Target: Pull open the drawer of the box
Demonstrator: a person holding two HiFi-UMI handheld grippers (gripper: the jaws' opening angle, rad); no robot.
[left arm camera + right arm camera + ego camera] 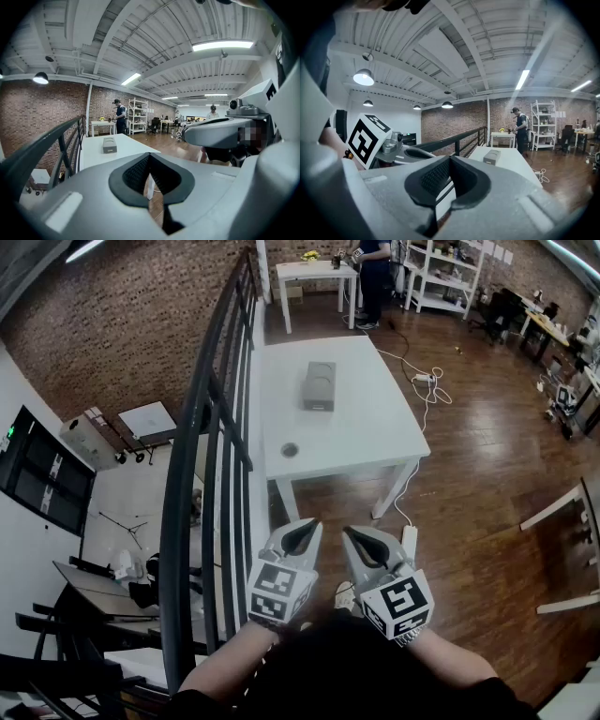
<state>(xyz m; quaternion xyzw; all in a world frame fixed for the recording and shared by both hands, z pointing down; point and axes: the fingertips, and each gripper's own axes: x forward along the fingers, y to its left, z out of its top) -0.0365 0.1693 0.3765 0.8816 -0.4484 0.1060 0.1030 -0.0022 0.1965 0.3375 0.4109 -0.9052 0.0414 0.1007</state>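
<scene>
grey box lying on the far half of the white table, which stands beside a black railing. left gripper and right gripper side by side near the person's body, well apart from the box; each has its jaws clenched together, grasping nothing.
</scene>
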